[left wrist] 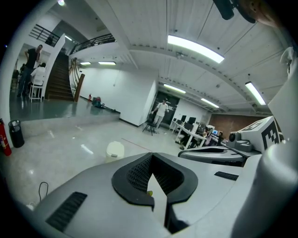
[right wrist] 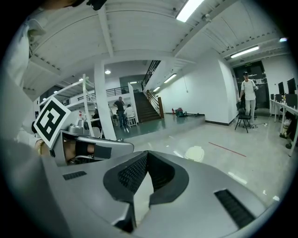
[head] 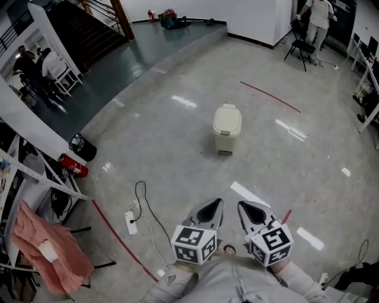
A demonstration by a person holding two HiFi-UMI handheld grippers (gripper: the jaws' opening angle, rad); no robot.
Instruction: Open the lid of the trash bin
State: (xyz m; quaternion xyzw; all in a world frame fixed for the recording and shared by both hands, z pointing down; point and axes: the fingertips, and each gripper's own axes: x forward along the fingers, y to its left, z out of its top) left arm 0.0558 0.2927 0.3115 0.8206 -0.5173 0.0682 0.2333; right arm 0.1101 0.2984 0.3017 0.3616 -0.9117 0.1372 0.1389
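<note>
A cream trash bin stands alone on the pale floor about mid-frame in the head view, its lid down. It shows small and far off in the left gripper view as the bin and in the right gripper view as the bin. My left gripper and right gripper are held side by side low in the head view, well short of the bin and pointing toward it. Both are shut, tips together, with nothing between them: left gripper, right gripper.
A white power strip with black cable lies on the floor to my left. A red fire extinguisher and a black bucket sit by a rack with pink cloth. A black chair and a person are far right.
</note>
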